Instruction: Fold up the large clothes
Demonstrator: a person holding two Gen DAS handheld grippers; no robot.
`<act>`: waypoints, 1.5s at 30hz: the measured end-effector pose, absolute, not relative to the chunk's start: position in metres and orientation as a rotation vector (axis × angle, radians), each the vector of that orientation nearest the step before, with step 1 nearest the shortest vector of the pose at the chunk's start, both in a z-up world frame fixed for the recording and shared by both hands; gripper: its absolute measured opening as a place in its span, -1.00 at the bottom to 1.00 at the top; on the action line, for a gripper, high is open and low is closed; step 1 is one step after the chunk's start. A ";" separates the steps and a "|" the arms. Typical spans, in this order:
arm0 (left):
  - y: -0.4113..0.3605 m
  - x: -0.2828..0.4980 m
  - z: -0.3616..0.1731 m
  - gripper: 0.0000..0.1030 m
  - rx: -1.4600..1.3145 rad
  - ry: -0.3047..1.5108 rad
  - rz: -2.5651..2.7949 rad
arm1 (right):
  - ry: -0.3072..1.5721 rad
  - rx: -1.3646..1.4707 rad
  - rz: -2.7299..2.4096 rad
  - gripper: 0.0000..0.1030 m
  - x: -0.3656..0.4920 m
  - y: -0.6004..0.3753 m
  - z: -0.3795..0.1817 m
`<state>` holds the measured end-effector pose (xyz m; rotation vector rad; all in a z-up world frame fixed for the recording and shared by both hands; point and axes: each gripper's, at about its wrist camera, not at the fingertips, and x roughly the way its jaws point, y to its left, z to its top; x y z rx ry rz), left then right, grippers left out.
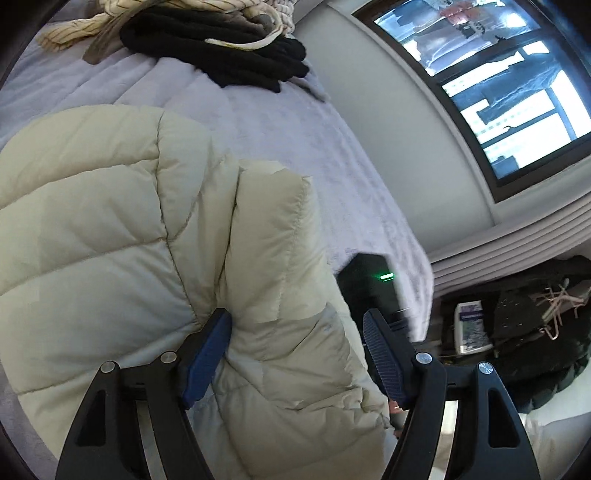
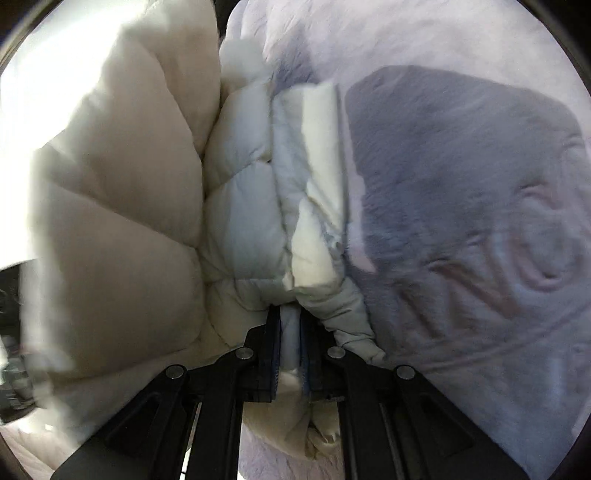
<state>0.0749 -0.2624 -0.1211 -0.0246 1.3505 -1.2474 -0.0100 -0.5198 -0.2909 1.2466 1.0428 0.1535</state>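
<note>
The cream puffer jacket (image 1: 122, 236) lay bunched on the pale bedspread (image 1: 280, 122). The left gripper (image 1: 295, 354) stood wide, a fold of the jacket between its fingers but unpressed. The right gripper (image 2: 291, 354) was clamped on the jacket's edge. Dark clothes (image 1: 218, 51) lay well apart.

A bed (image 1: 280, 122) covered with a pale lilac, textured blanket (image 2: 461, 206) carries everything here. A cream quilted puffer jacket (image 1: 110, 229) lies bunched over its near left part. At the far end, a black garment (image 1: 221, 48) sits in a heap, with a cream striped garment (image 1: 81, 29) just beside and partly over it.
</note>
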 end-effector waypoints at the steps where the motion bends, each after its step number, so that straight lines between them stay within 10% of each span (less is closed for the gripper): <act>1: -0.262 0.075 -0.122 0.43 -0.020 1.350 -1.242 | 1.032 1.242 0.132 -0.77 -0.015 -0.527 -0.286; 4: -0.262 0.074 -0.124 0.43 0.005 1.329 -1.231 | 0.982 1.217 0.055 -0.47 -0.036 -0.554 -0.267; 6: -0.264 0.071 -0.125 0.43 0.053 1.298 -1.228 | 0.948 1.206 0.007 0.65 -0.049 -0.570 -0.256; 22: -0.275 0.042 -0.124 0.44 0.310 1.156 -1.230 | 1.027 0.942 0.114 0.97 0.002 -0.561 -0.182; 45: -0.132 0.144 -0.100 0.70 -0.034 1.297 -0.956 | 1.158 1.146 0.179 0.97 0.044 -0.554 -0.273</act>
